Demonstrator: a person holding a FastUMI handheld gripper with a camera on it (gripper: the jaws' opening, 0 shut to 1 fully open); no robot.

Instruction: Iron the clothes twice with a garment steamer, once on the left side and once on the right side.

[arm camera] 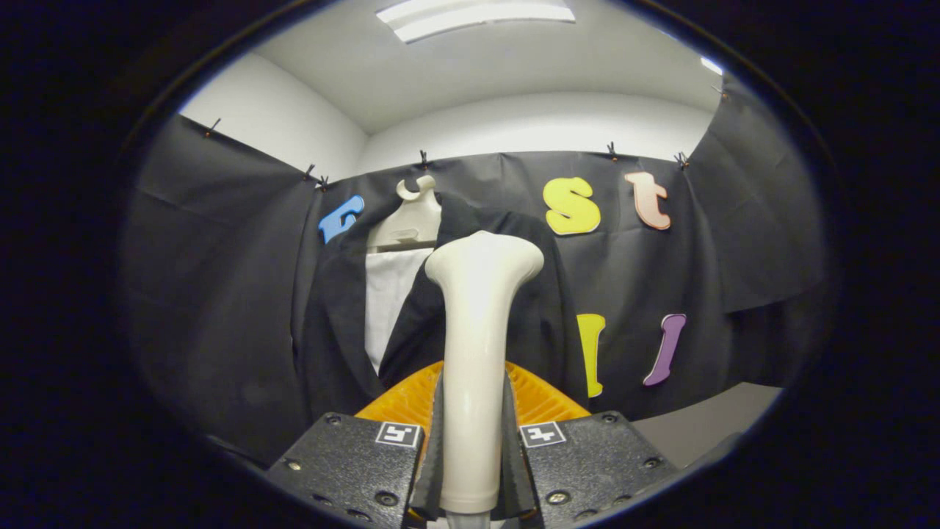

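Cream-white, smooth plastic forms the garment steamer [476,345], whose slim handle stands upright between the fingers of the gripper [472,470] and flares at the top into a broad, rounded head. The fingers are drawn in to the handle's width and press on it from both sides, so the gripper has a firm hold of the steamer. Two small square black-and-white markers sit on the gripper's body either side of the handle; no brand or readable writing shows on the steamer. Just beyond the fingers, a ribbed orange piece [532,400] fans out behind the handle. Further ahead, a dark jacket [334,330] with a matte weave hangs open on a pale plastic hanger [411,217] against the booth's black cloth wall, a white shirt [389,301] showing between its lapels. The steamer's head stands before the jacket's right front.
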